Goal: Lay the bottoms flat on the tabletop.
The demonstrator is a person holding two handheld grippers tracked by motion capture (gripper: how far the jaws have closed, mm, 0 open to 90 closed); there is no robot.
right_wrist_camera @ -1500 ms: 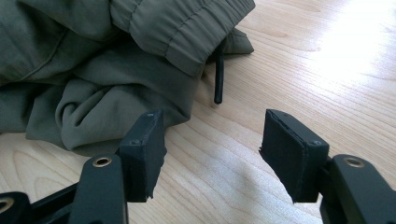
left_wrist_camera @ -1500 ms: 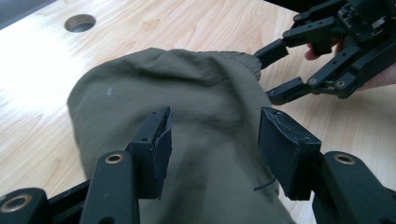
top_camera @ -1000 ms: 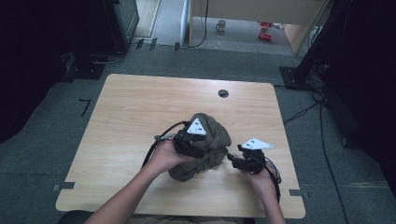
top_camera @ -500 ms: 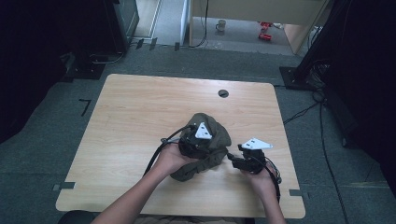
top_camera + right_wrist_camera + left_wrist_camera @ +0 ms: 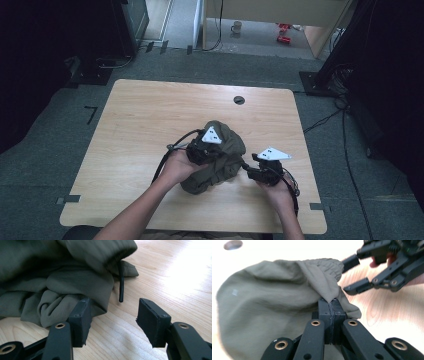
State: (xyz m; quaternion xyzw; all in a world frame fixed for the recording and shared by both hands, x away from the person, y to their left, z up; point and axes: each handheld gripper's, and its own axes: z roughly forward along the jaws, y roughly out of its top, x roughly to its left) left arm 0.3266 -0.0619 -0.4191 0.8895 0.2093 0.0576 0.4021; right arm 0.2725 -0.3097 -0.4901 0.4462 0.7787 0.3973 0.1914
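Wooden table (image 5: 140,120), olive garment (image 5: 269,302) fold pinched in left gripper (image 5: 331,305) fingers, right gripper (image 5: 112,315) fingers apart beside its edge.

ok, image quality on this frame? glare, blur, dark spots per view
High view: even light on the table, floor corners nearly black, olive garment sharp. Left gripper view: table blown out white at top, garment soft and slightly blurred, left gripper crisp, clamped on a fold. Right gripper view: strong glare patch upper right on the wood, right gripper sharp, black drawcord clear.
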